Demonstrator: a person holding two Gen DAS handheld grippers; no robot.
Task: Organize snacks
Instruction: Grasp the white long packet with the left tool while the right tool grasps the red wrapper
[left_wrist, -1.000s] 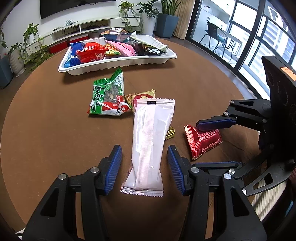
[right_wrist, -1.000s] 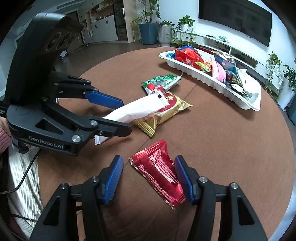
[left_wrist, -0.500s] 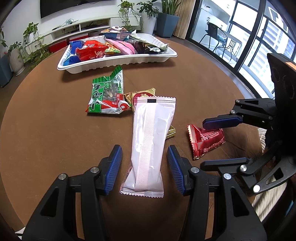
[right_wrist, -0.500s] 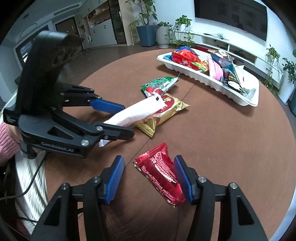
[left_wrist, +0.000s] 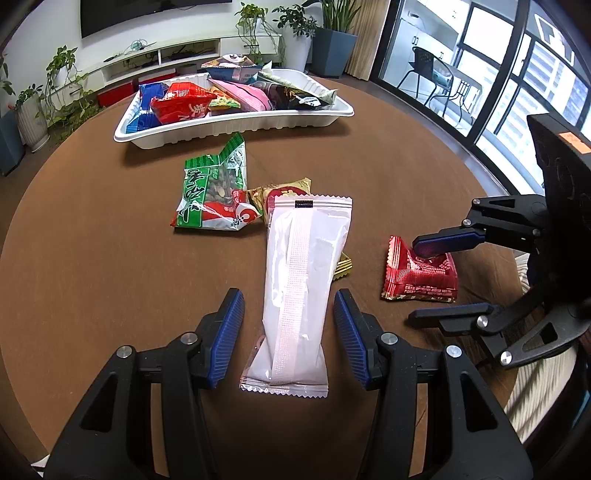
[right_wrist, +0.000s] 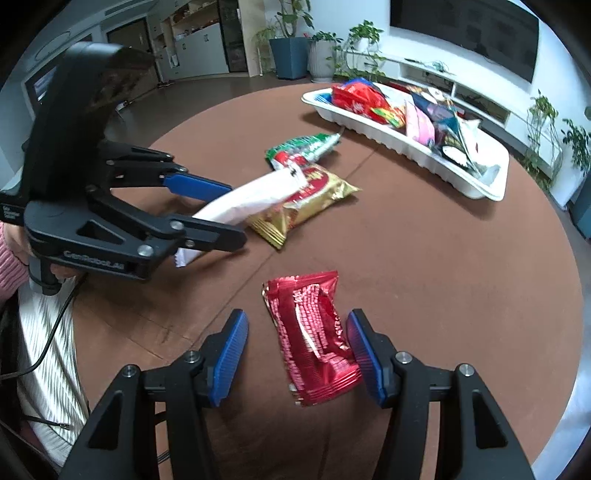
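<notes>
A long white snack packet (left_wrist: 301, 280) lies on the brown round table between the open fingers of my left gripper (left_wrist: 289, 334); its far end rests on a gold-and-red packet (left_wrist: 284, 192). My right gripper (right_wrist: 297, 352) is open around a red foil packet (right_wrist: 314, 332); its right finger touches the packet's edge. The red packet also shows in the left wrist view (left_wrist: 419, 271), with the right gripper (left_wrist: 436, 277) around it. The left gripper (right_wrist: 221, 210) and white packet (right_wrist: 251, 199) show in the right wrist view. A green packet (left_wrist: 210, 195) lies farther back.
A white tray (left_wrist: 236, 123) with several snack packets stands at the far side of the table; it also shows in the right wrist view (right_wrist: 406, 147). The table's near edge and the person's striped clothing (right_wrist: 44, 350) are close behind the grippers.
My right gripper has moved forward over the red foil packet, which now sits deeper between its fingers. The left gripper has stayed open around the white packet.
</notes>
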